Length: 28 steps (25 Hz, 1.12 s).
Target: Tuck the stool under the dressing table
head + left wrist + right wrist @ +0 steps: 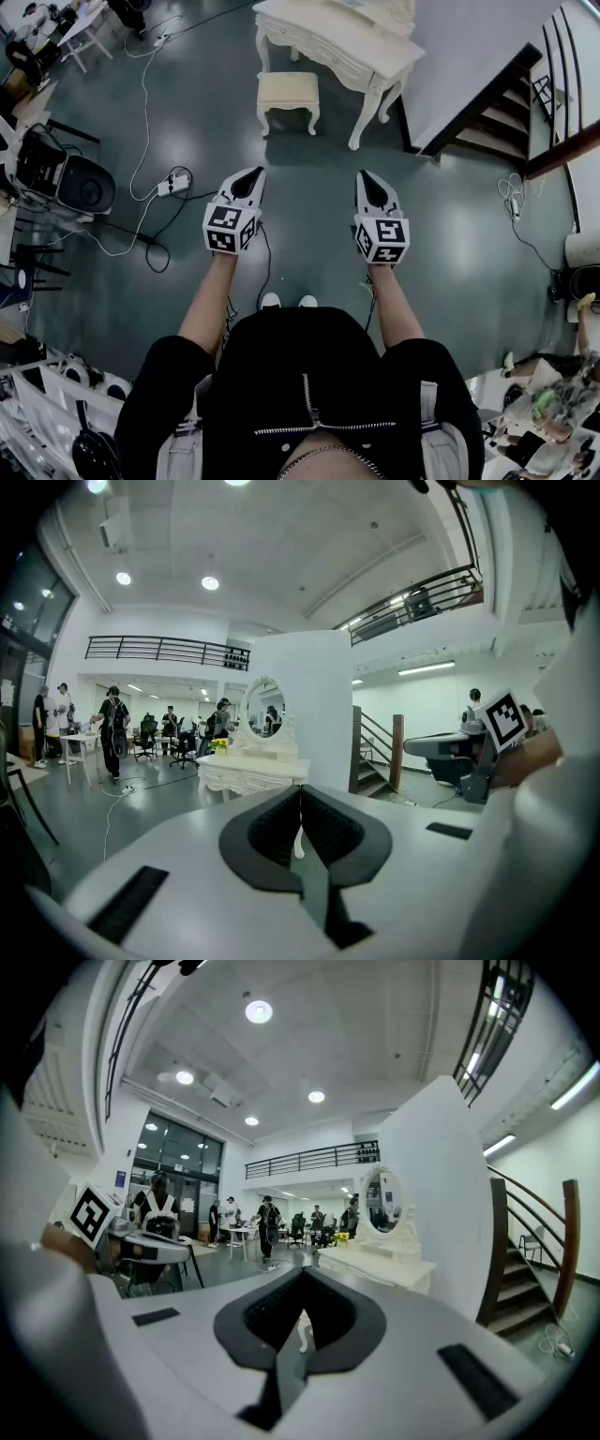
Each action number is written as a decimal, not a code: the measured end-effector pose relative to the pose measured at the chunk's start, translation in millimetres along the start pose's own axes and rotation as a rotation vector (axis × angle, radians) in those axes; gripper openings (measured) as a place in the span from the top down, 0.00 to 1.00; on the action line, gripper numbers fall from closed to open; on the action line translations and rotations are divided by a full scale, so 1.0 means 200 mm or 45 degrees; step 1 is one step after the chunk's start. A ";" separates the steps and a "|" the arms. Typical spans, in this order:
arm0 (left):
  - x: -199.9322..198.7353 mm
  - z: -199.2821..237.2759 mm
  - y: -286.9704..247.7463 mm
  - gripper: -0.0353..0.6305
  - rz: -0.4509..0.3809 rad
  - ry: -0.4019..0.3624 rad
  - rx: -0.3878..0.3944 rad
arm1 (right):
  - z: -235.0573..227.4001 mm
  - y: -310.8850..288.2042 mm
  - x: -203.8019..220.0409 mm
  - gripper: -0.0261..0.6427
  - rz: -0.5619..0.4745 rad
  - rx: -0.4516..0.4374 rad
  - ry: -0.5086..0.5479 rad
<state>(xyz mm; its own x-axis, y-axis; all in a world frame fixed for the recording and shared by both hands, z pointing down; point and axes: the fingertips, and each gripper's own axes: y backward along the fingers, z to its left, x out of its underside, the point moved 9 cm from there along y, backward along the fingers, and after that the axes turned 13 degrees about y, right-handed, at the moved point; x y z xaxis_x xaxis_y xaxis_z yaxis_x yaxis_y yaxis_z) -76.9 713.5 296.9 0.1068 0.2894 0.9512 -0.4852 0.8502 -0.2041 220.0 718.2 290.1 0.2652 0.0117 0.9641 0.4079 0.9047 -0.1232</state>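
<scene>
With my left tongs [251,174] and right tongs [367,175] closed, empty, well short of the stool [288,90], an off-centre shove could jam it crooked against the tabletop [330,39].

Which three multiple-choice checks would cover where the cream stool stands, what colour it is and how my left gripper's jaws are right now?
1. Where is the cream cushioned stool relative to the white carved dressing table?
A) tucked fully under it
B) standing upright out in front of it
C) lying on its side beside it

2. What colour is the stool's seat?
A) cream
B) red
C) black

3. How are the left gripper's jaws?
A) wide open
B) clamped on a stool leg
C) closed on nothing

Answers:
1 B: the head view shows the stool upright on its legs, with its whole seat in view in front of the table's edge.
2 A: the seat is as pale as the table.
3 C: the left gripper view shows the jaws together with nothing between them.
</scene>
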 end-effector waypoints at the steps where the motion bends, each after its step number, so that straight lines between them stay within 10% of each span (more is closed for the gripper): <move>1: 0.01 -0.01 0.00 0.91 0.002 0.004 0.005 | 0.00 0.01 0.01 0.96 -0.013 -0.006 -0.008; 17: 0.14 -0.14 0.07 0.91 0.030 0.031 -0.077 | -0.08 0.09 0.15 0.95 0.006 -0.049 -0.092; 28: 0.04 0.02 -0.33 0.91 -0.002 0.040 -0.017 | -0.22 -0.24 0.16 0.95 0.041 -0.042 -0.047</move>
<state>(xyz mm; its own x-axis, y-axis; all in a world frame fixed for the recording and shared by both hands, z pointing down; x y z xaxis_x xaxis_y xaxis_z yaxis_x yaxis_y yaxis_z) -47.8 657.9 318.0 0.1347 0.3016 0.9439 -0.4738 0.8562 -0.2060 246.9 657.5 316.0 0.2462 0.0568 0.9676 0.4285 0.8890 -0.1612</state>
